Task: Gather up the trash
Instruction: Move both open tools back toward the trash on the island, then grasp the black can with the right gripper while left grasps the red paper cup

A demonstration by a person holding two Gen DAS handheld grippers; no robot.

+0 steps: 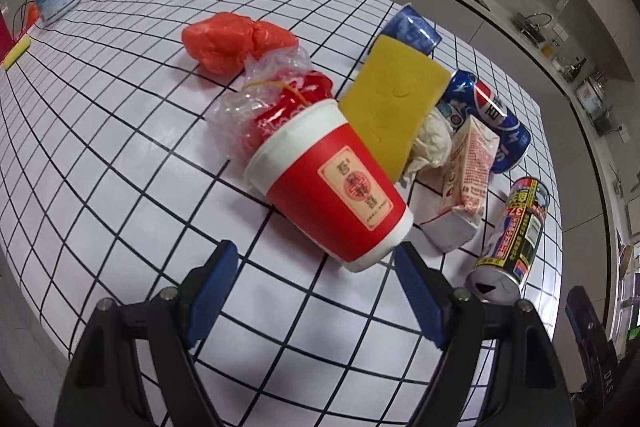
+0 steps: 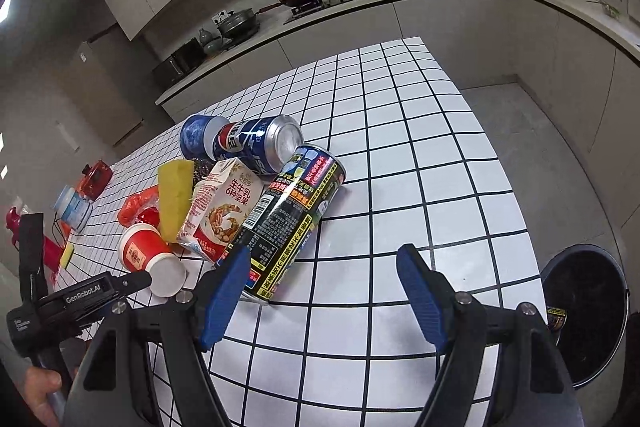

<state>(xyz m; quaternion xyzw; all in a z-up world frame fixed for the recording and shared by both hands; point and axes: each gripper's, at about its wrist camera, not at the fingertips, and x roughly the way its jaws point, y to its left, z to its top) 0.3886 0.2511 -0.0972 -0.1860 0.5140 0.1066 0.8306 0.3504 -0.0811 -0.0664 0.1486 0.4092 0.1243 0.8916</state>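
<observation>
While both tongs stand released and empty, the red cup [image 1: 334,187] lies on the table [image 1: 120,147] just ahead of the left tongs [image 1: 316,259]; the black can [image 2: 288,219] lies beside the right tongs' [image 2: 324,263] left finger

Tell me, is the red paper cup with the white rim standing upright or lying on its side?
Lying on its side. The red paper cup with the white rim rests on the white gridded tabletop, its side label facing up and its base toward the camera.

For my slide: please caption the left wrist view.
Open left gripper nears a tipped red cup among trash.
</observation>
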